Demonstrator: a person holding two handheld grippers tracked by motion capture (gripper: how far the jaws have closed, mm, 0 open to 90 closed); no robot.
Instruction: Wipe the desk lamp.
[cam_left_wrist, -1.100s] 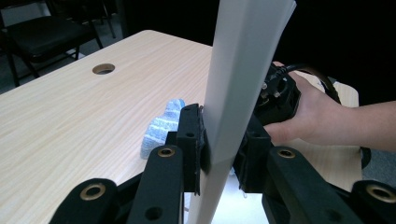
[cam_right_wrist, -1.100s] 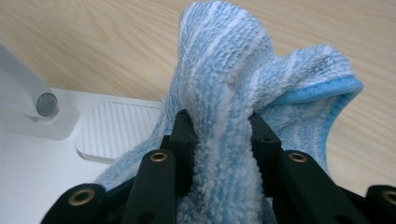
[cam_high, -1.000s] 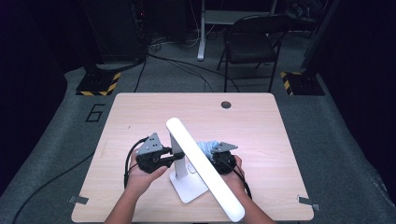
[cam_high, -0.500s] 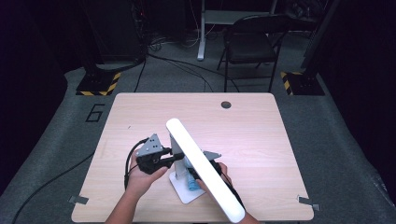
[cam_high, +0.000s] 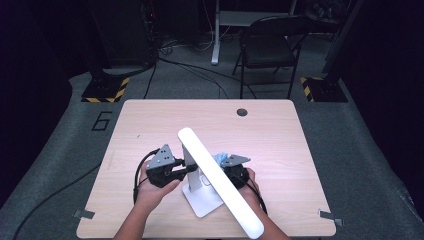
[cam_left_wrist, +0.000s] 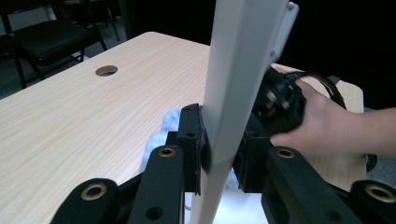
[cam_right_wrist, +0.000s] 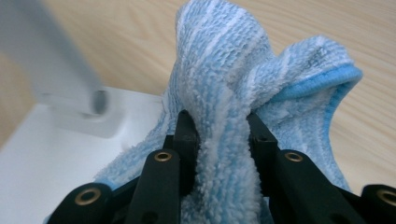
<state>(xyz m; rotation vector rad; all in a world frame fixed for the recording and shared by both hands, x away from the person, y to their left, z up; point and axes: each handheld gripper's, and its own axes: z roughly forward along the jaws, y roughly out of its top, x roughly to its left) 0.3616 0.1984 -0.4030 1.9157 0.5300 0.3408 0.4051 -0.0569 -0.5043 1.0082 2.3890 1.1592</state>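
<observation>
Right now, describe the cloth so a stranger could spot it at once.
On the wooden table stands a white desk lamp. At its flat base, the right tongs pinch the cloth: fluffy blue-and-white striped terry, the one soft thing there.

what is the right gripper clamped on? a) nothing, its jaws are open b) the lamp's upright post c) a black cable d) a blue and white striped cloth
d: in the right gripper view the right gripper has its jaws closed on a bunched blue and white striped cloth beside the white lamp base, while the left gripper clamps the lamp's upright post.
</observation>
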